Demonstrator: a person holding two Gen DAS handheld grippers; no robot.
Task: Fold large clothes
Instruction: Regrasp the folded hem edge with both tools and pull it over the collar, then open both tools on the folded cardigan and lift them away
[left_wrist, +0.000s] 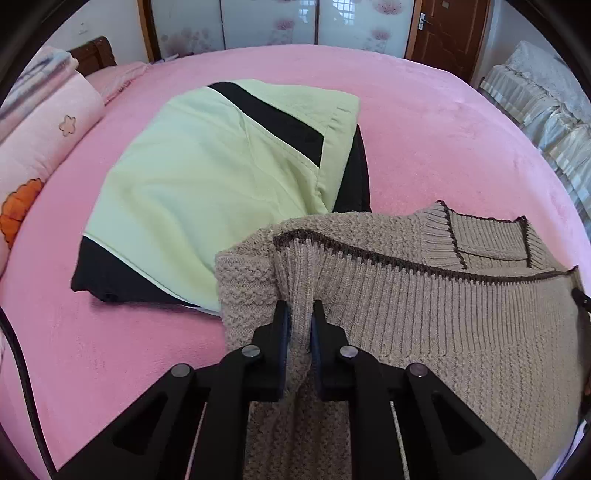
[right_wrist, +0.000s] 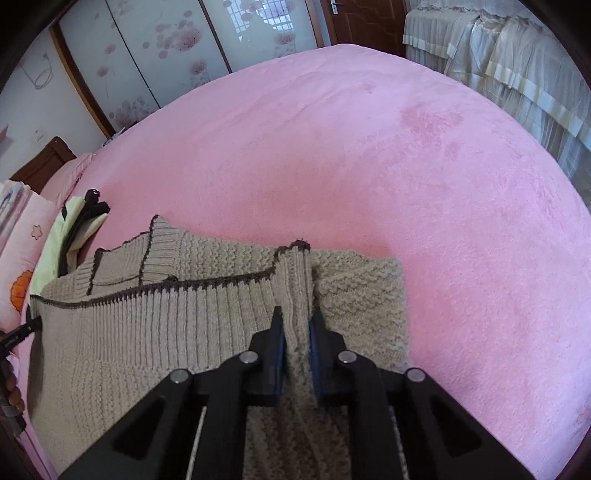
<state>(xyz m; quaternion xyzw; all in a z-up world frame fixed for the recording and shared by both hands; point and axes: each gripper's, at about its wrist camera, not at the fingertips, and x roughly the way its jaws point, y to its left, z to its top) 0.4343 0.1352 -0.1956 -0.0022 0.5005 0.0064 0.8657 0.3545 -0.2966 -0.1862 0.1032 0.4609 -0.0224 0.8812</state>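
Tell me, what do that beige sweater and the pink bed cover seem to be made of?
The beige sweater looks like chunky knitted yarn, perhaps wool or acrylic: ribbed rows, bumpy stitches and a dark brown trim show. The pink bed cover looks like soft plush fleece, matte and fuzzy, with brushed patches in its nap.

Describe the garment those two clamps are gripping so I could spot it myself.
On the pink bed, beside a folded green-and-black jacket, lies a beige knitted sweater. It alone is chunky ribbed wool with a dark brown zigzag trim, pinched by the left gripper and the right gripper.
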